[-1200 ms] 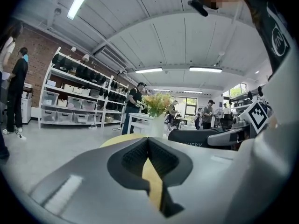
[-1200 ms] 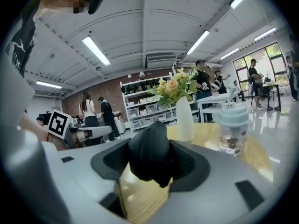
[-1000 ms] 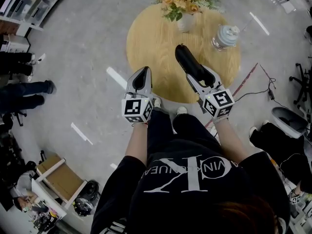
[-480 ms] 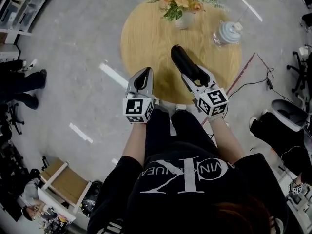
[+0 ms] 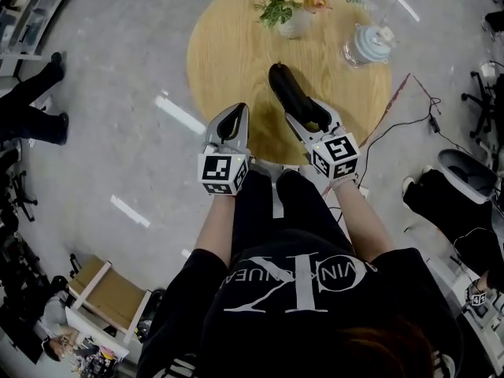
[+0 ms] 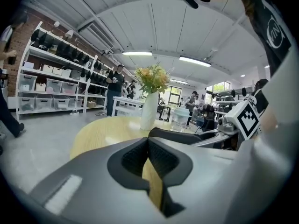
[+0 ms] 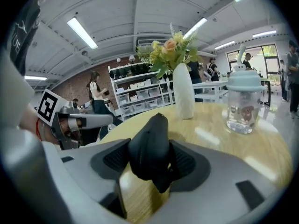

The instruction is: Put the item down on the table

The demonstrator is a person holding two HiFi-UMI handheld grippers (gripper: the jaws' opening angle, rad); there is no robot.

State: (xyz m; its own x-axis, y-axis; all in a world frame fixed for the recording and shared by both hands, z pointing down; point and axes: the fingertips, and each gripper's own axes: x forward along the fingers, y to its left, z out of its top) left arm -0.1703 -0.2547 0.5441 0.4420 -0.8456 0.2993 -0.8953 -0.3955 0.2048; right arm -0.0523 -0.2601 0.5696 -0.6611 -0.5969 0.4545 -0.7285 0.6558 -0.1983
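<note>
A long black soft item [image 5: 287, 91] sticks out forward from my right gripper [image 5: 303, 118], which is shut on its near end. It hangs over the near part of the round wooden table [image 5: 228, 46]; I cannot tell whether it touches the top. In the right gripper view the black item [image 7: 150, 146] fills the gap between the jaws. My left gripper [image 5: 232, 124] is at the table's near edge, left of the item, shut and holding nothing. The left gripper view shows its pads [image 6: 161, 160] together and the black item [image 6: 180, 135] to the right.
A white vase of orange flowers [image 5: 293, 18] stands at the table's far side, and a glass jar with a pale blue lid [image 5: 367, 46] at its right. A cable [image 5: 402, 124] runs over the floor on the right. A person's legs [image 5: 35, 105] are at far left.
My right gripper and the black item have shifted a little left and farther over the table. The left gripper has stayed almost still. The person at the left has walked on.
</note>
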